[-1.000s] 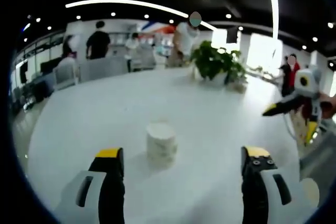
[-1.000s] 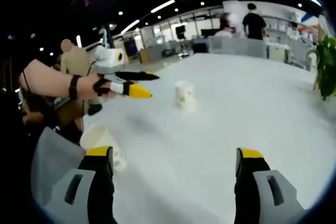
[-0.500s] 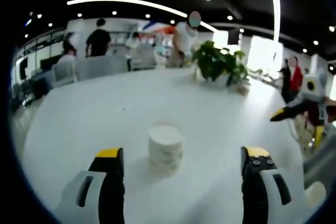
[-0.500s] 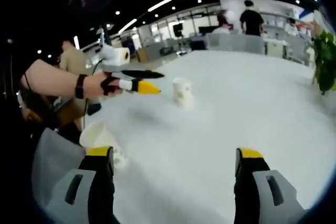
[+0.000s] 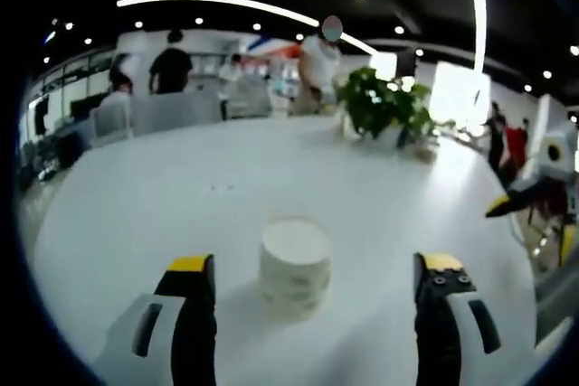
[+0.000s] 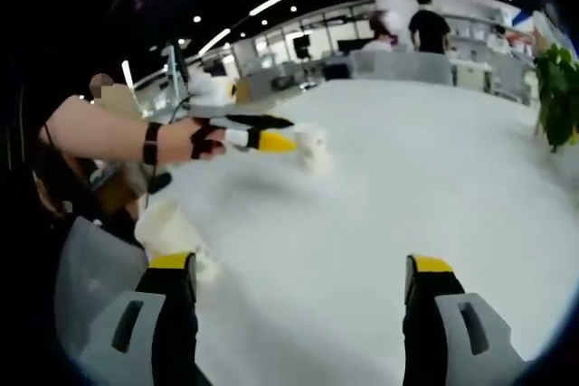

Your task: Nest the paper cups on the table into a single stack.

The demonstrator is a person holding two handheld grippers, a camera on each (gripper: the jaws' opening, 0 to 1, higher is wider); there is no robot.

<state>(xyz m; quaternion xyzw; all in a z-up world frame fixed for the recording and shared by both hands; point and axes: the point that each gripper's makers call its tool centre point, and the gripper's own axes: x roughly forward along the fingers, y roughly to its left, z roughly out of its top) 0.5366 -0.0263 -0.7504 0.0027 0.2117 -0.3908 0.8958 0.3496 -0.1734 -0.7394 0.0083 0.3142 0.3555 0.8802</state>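
A short white paper cup stands on the round white table, just ahead of my left gripper and between the lines of its open jaws. In the right gripper view a hand holds that left gripper level over the table, its tips right at the same cup. A second white cup sits near the table's edge, beside the left jaw of my right gripper, which is open and holds nothing. The right gripper also shows at the right edge of the left gripper view.
A potted plant stands at the table's far side, also in the right gripper view. Several people and grey chairs are behind the table. The person's body is at the near left edge.
My left gripper has moved forward, so the cup is now larger and closer between its jaws. In the right gripper view its tips have reached the cup. The right gripper has hardly moved.
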